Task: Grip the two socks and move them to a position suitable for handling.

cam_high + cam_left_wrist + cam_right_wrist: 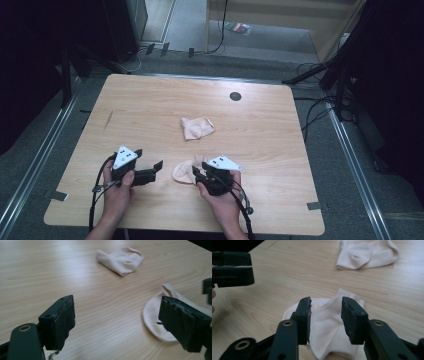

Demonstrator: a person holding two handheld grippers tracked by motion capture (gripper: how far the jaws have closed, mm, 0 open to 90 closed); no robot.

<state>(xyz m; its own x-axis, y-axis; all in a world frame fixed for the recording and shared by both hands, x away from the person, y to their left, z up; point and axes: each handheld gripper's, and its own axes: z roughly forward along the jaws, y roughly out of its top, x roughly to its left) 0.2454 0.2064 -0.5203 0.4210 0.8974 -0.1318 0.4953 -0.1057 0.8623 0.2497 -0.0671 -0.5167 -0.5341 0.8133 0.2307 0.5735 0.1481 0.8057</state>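
Two pale pink socks lie on the light wooden table [150, 100]. The near sock [184, 171] lies close to the person's edge of the table, between the two grippers, and the far sock [197, 128] lies crumpled toward the middle of the table, well apart from both grippers. The right gripper [200, 172] is held in the person's right hand [220, 200] and sits right at the near sock; in the right gripper view its two black jaws stand partly apart with the sock's ribbed cuff showing between them, and the pads do not press on the cloth, so the sock is not yet gripped. The left gripper [152, 172], held in the left hand [117, 192], sits just to the left of the near sock with its jaws pointing toward it. In the left gripper view these jaws are spread wide with bare table between them, and the near sock lies behind the right-hand jaw, apart from the pads. A dark round hole [235, 96] sits in the table near its far edge.
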